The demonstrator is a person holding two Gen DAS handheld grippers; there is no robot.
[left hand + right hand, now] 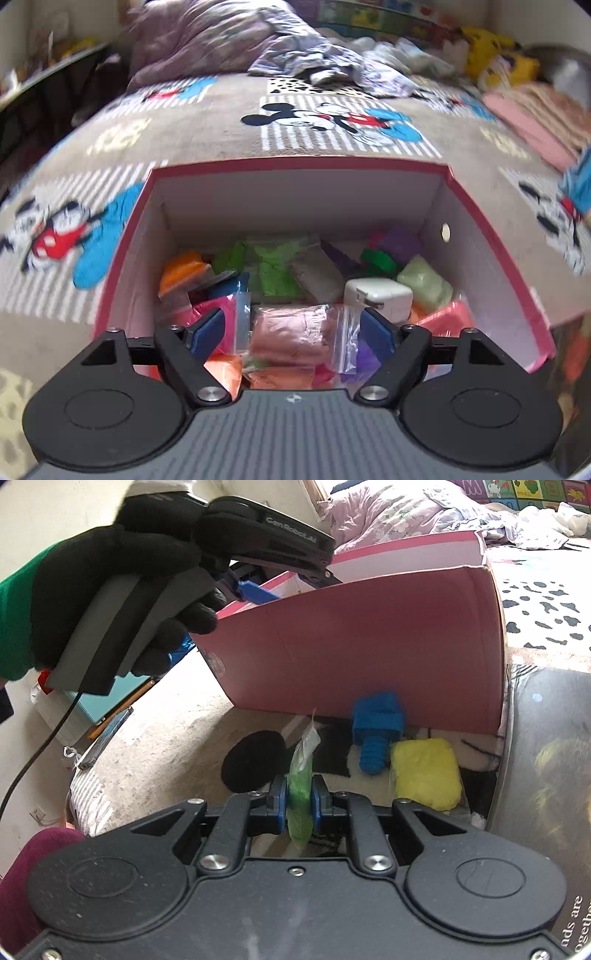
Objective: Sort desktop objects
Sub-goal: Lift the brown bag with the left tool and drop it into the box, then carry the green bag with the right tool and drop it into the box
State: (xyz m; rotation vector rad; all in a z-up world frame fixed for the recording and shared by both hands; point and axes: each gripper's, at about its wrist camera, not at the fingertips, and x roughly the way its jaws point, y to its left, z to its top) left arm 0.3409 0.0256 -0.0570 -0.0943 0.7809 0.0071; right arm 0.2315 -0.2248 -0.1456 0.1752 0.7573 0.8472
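Note:
A pink cardboard box (491,236) stands on a cartoon-print blanket and holds several bagged clay packs in many colours and a white power adapter (378,295). My left gripper (291,328) is open over the box's near end, above a pink clay bag (291,334). In the right wrist view the left gripper (255,590) reaches over the box's rim (369,635). My right gripper (299,805) is shut on a green clay bag (300,790), outside the box. A blue toy bolt (376,734) and a yellow clay pack (424,771) lie against the box's wall.
A black round patch (255,760) of the blanket print lies left of the green bag. A dark book or poster (546,775) lies at the right. Crumpled bedding (258,44) and clothes are piled beyond the box. A gloved hand (122,590) holds the left gripper.

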